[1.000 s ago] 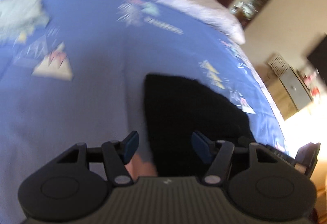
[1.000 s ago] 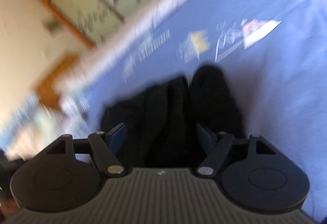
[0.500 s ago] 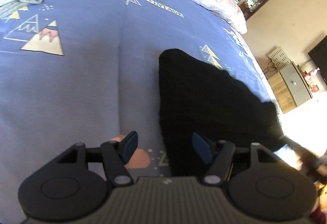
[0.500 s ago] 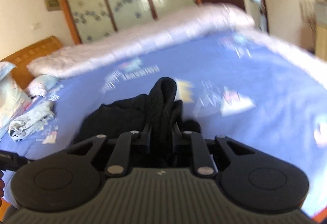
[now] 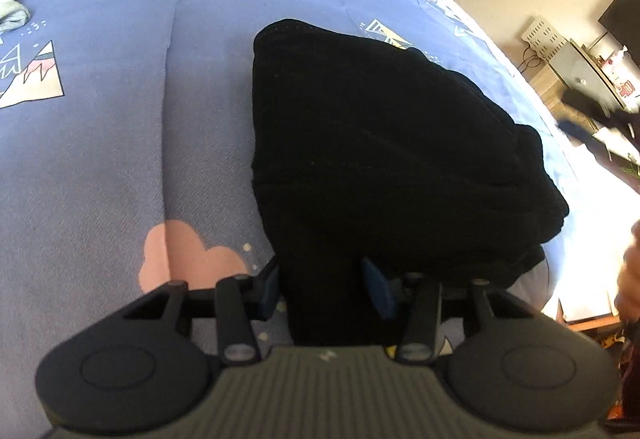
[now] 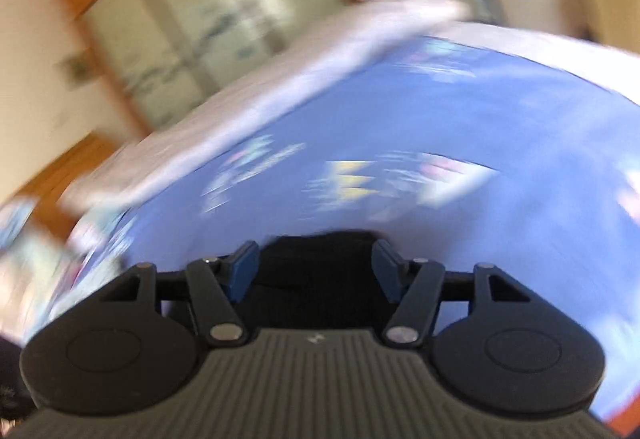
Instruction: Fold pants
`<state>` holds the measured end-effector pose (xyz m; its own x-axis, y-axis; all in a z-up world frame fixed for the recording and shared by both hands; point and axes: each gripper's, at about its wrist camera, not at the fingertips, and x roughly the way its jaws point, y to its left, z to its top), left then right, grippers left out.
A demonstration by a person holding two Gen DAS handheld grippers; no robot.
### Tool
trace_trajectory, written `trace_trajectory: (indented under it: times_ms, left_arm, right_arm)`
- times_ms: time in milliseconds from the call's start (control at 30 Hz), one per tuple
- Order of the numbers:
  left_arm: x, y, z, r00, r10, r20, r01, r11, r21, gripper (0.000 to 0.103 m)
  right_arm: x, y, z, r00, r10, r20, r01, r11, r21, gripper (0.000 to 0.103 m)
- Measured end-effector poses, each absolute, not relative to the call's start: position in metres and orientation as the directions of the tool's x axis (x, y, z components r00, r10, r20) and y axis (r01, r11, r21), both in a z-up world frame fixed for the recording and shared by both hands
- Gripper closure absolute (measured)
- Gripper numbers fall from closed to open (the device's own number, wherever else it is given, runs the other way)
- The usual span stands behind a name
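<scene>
Black pants [image 5: 384,143] btwn parted left gripper [image 5: 326,289]

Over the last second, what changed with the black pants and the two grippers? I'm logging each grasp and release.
The right gripper, clamped on a bunched fold of the black fabric pants half a second ago, has let go and its jaws stand open. The left gripper moved forward along the pants' near end, which now sits between its open jaws. The pants stayed on the blue printed bedspread.

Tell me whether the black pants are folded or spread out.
Folded: the black pants lie on the bed as a compact, layered bundle.
</scene>
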<state>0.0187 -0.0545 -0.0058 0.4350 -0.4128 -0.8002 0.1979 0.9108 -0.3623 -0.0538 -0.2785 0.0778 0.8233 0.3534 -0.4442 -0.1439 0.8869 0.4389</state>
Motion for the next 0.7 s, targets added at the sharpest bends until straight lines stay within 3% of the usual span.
trace_trajectory:
  times_ms: [133, 200, 233, 300, 333, 367, 433, 533, 600, 667, 700]
  left_arm:
    - [0.009, -0.057, -0.004, 0.463, -0.407, -0.788, 0.217, 0.914, -0.344, 0.066]
    - [0.005, -0.06, -0.004, 0.472, -0.398, -0.787, 0.232, 0.917, -0.325, 0.067]
    - [0.002, -0.061, -0.003, 0.475, -0.395, -0.786, 0.239, 0.918, -0.316, 0.068]
    - [0.0, -0.062, -0.004, 0.482, -0.383, -0.788, 0.245, 0.922, -0.298, 0.068]
    - [-0.001, -0.064, -0.005, 0.483, -0.38, -0.789, 0.246, 0.923, -0.295, 0.068]
    - [-0.002, -0.064, -0.005, 0.483, -0.38, -0.789, 0.248, 0.923, -0.293, 0.068]
    - [-0.003, -0.063, -0.005, 0.479, -0.39, -0.787, 0.254, 0.919, -0.301, 0.068]
    - [-0.002, -0.056, -0.006, 0.461, -0.427, -0.778, 0.247, 0.904, -0.35, 0.065]
    - [-0.001, -0.044, -0.003, 0.449, -0.467, -0.762, 0.242, 0.884, -0.399, 0.062]
    - [0.0, -0.029, 0.003, 0.457, -0.491, -0.742, 0.231, 0.871, -0.434, 0.057]
    - [0.001, -0.02, 0.007, 0.473, -0.491, -0.731, 0.219, 0.87, -0.442, 0.054]
  right_arm:
    - [0.003, -0.201, 0.076, 0.63, 0.569, -0.529, -0.343, 0.815, 0.468, 0.064]
    - [0.033, -0.168, 0.055, 0.486, 0.643, -0.592, -0.353, 0.764, 0.54, 0.067]
    - [0.047, -0.152, 0.04, 0.433, 0.635, -0.639, -0.334, 0.772, 0.541, 0.068]
    - [0.072, -0.134, 0.006, 0.424, 0.527, -0.737, -0.253, 0.85, 0.462, 0.082]
    - [0.084, -0.138, -0.01, 0.451, 0.505, -0.736, -0.199, 0.86, 0.469, 0.103]
    - [0.094, -0.15, -0.023, 0.446, 0.534, -0.718, -0.107, 0.829, 0.55, 0.103]
    - [0.097, -0.165, -0.034, 0.431, 0.595, -0.678, 0.013, 0.748, 0.664, 0.103]
    - [0.081, -0.157, -0.02, 0.435, 0.569, -0.698, -0.102, 0.801, 0.59, 0.103]
    - [0.068, -0.165, -0.005, 0.462, 0.581, -0.67, -0.143, 0.794, 0.59, 0.09]
    - [0.05, -0.196, 0.018, 0.529, 0.616, -0.584, -0.178, 0.753, 0.633, 0.058]
    - [0.038, -0.213, 0.028, 0.568, 0.622, -0.539, -0.194, 0.737, 0.647, 0.052]
